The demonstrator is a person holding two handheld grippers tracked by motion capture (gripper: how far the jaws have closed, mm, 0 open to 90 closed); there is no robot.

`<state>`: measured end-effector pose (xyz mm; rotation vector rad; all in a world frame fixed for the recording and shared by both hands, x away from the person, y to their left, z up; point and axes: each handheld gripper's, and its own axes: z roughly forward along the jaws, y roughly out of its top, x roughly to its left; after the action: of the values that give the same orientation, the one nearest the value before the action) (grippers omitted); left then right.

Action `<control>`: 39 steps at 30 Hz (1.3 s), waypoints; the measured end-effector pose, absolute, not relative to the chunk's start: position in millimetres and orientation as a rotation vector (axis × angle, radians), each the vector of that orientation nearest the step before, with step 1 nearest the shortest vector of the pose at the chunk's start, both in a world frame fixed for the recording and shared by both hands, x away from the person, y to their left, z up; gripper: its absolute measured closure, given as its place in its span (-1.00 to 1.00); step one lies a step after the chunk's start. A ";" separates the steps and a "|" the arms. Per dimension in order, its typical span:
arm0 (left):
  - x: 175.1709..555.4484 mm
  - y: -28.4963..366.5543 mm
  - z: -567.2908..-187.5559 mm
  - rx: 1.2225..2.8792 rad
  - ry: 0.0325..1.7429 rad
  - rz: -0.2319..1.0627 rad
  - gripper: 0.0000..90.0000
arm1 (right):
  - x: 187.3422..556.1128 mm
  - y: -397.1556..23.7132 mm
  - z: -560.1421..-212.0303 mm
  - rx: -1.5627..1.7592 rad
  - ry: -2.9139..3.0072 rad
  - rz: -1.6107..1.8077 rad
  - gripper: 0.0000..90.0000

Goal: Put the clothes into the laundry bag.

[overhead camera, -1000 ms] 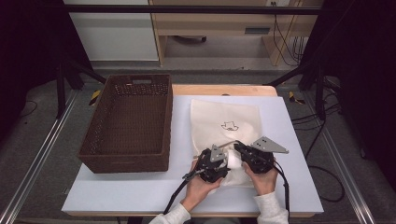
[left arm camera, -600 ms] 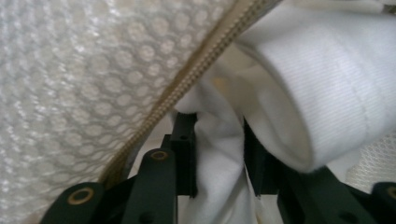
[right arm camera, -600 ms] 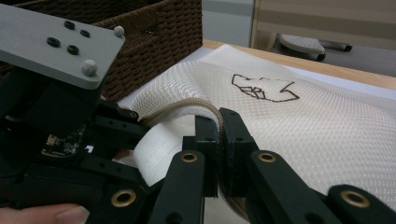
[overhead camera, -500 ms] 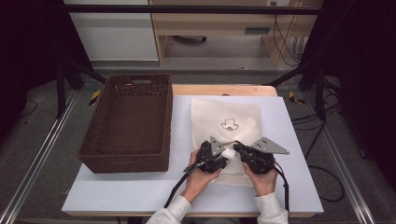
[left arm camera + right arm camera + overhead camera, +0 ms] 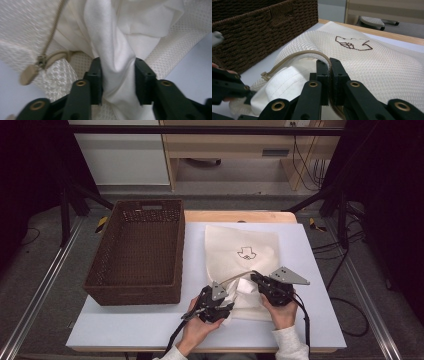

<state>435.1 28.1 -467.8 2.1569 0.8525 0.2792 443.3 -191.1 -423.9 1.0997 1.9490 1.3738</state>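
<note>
A cream mesh bag (image 5: pixel 245 245) with a small dark emblem lies flat on the white table (image 5: pixel 150 325). My right gripper (image 5: pixel 256 278) is shut on the bag's zipper edge (image 5: pixel 294 56) and holds the mouth lifted. A white cloth (image 5: pixel 244 287) sticks out of that mouth. My left gripper (image 5: pixel 229 306) sits at the bag's near left corner. Its jaws have just been closing, and they pinch a fold of the white cloth (image 5: pixel 110 37) between the pads. The tan zipper pull (image 5: pixel 28 75) hangs to the left of the left gripper's jaws.
A dark brown wicker basket (image 5: pixel 137 250) stands on the left half of the table, with nothing in it, close beside the bag. A strip of bare table runs along the near edge. A wooden board edge (image 5: pixel 240 216) shows behind the bag.
The left hand has shifted left and toward the near edge, with the white cloth drawn a little out of the bag. The right gripper has kept still on the zipper edge.
</note>
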 end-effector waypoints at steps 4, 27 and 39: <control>436.0 20.1 -466.9 2.166 0.801 0.265 0.76 | 443.7 -190.4 -424.6 1.098 1.956 1.371 0.95; 472.8 -25.9 -463.8 2.072 0.782 0.459 0.47 | 442.0 -191.0 -422.4 1.094 1.952 1.394 0.95; 426.8 54.2 -434.9 2.065 0.780 0.504 -0.19 | 441.8 -192.8 -421.1 1.100 1.953 1.387 0.94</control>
<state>426.8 54.2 -434.9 2.0649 0.7803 0.5045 441.8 -192.8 -421.1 1.1002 1.9531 1.3873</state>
